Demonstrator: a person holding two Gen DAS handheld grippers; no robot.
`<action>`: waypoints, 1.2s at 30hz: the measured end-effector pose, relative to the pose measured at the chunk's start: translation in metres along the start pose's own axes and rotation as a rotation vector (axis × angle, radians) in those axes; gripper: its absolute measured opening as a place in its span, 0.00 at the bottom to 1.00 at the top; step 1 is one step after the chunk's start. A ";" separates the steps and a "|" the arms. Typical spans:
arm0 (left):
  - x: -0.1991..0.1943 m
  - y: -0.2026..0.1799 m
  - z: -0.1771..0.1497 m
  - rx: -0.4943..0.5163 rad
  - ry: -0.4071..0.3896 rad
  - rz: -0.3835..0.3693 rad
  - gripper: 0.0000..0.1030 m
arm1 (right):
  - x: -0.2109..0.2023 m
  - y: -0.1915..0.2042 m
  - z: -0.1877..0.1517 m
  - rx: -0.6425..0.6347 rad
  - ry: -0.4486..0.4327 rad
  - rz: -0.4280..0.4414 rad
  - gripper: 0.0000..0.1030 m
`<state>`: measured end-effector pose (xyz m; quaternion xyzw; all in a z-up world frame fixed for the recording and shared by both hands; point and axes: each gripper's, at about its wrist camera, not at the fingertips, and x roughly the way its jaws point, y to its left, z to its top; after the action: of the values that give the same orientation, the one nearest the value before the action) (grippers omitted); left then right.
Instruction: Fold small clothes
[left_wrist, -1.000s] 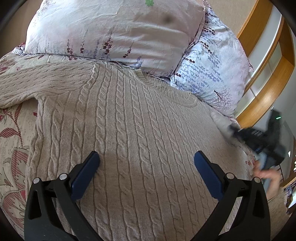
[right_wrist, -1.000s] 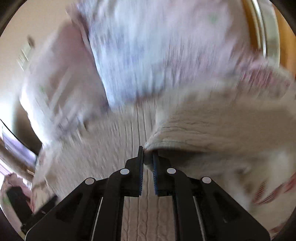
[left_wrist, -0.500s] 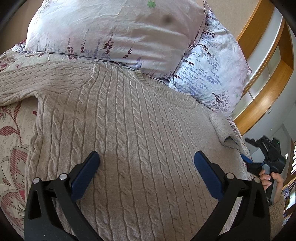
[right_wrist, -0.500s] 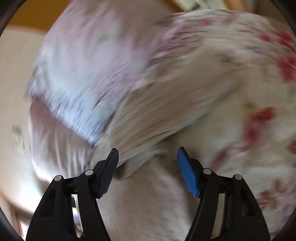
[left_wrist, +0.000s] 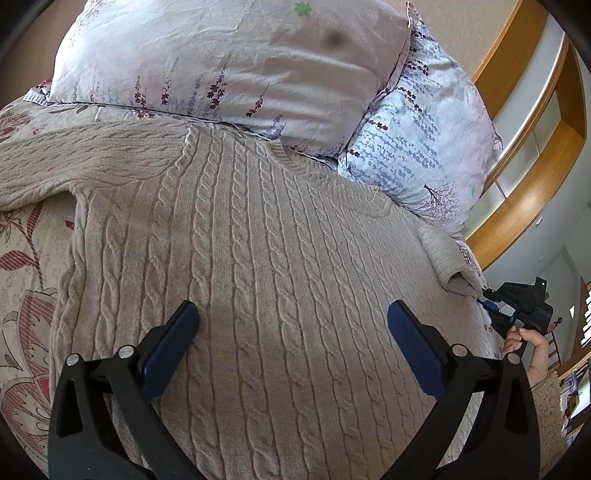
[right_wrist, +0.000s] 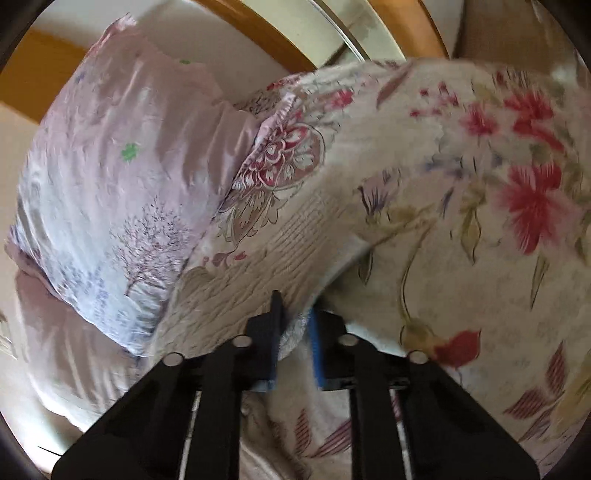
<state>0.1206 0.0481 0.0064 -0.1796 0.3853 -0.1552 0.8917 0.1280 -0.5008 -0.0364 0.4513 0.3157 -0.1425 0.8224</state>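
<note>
A beige cable-knit sweater (left_wrist: 258, 258) lies flat on the bed, neck toward the pillows. My left gripper (left_wrist: 291, 321) hovers wide open over its lower body with nothing between the pads. The sweater's right sleeve (left_wrist: 443, 254) lies short at the bed's right edge, and the right gripper (left_wrist: 484, 297) meets its cuff there. In the right wrist view the knitted sleeve (right_wrist: 266, 266) runs down into my right gripper (right_wrist: 295, 325), whose blue pads are shut on the cuff's end. The left sleeve (left_wrist: 74, 162) stretches off to the left.
Two floral pillows (left_wrist: 229, 55) (left_wrist: 417, 140) lie just beyond the sweater's collar. A flowered bedspread (right_wrist: 480, 258) covers the bed around it. A wooden headboard shelf (left_wrist: 524, 184) stands at the right. A person's hand (left_wrist: 528, 343) holds the right gripper off the bed's right side.
The right gripper let go of the sleeve, opened, swung toward the bed's right edge with a roll, then closed on the sleeve's cuff. The left gripper stayed still and open.
</note>
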 end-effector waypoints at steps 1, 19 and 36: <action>0.000 0.000 0.000 -0.002 -0.001 -0.002 0.98 | -0.003 0.008 0.000 -0.038 -0.018 -0.011 0.10; -0.052 0.011 0.044 0.012 -0.012 0.032 0.98 | 0.023 0.265 -0.214 -0.834 0.440 0.440 0.48; 0.045 -0.001 0.079 -0.165 0.186 -0.088 0.71 | 0.014 0.050 -0.075 -0.016 0.255 0.178 0.41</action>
<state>0.2085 0.0448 0.0290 -0.2538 0.4693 -0.1781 0.8268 0.1357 -0.4095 -0.0426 0.4852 0.3778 -0.0081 0.7886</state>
